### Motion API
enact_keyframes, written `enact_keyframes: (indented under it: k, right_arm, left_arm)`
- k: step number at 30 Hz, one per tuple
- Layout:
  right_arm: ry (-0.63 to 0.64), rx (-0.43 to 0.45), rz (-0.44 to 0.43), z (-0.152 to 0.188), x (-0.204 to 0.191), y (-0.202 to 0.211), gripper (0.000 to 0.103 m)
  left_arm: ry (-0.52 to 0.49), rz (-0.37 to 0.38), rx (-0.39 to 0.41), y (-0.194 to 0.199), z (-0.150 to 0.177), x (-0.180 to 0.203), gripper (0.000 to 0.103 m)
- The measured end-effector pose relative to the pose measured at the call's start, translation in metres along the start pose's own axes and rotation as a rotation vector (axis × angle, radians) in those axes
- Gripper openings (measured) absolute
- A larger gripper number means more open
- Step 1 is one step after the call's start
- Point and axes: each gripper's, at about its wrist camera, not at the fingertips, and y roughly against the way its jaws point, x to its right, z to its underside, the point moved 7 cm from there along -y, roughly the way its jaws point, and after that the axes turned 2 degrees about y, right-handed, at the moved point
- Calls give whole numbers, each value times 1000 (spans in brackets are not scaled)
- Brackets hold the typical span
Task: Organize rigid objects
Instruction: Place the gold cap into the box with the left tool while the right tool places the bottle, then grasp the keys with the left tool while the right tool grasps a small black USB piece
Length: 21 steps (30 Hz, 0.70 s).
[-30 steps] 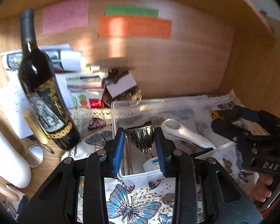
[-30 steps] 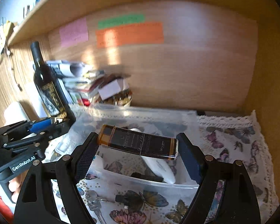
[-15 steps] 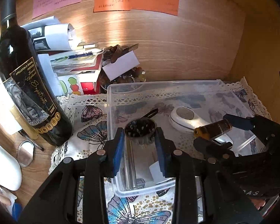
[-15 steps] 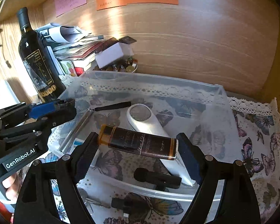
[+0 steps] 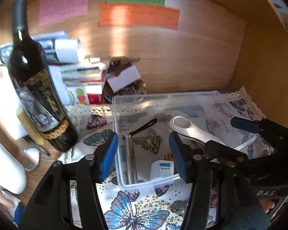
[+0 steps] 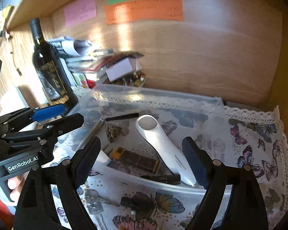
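Both my left gripper (image 5: 144,151) and right gripper (image 6: 142,159) gape wide, empty, over the clear box (image 6: 159,94); the amber bottle (image 6: 136,160) lies inside by its near wall.

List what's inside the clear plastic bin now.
Clear plastic bin: white handheld device, dark amber-capped bottle, metal tube, white plug, black stick. Front rim hides the near floor.

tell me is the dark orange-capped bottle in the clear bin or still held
In the bin: the bottle lies flat on the clear bin's floor, and the right gripper above it is open.
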Motion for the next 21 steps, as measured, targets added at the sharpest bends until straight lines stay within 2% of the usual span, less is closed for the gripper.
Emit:
enact_keyframes:
  k: [4,6,8,13,21]
  right_arm:
    - [5,58,9,-3,2,26,89]
    - [2,81,14,-2,4,38,90]
    - [2,95,16,0,5,45,90]
    - [3,121,50,12,13,61,94]
    - [-20,60,69,41,28,60,94]
  left_arm:
    - [-28,-13,61,27,-3,4,63]
    - [-27,-12,80,38,-2,5,81]
    - [-22,-13,98,48,1,6,87]
    - [-45,-7,71,55,17,12,87]
    - [-81,27,-52,34,60,26,88]
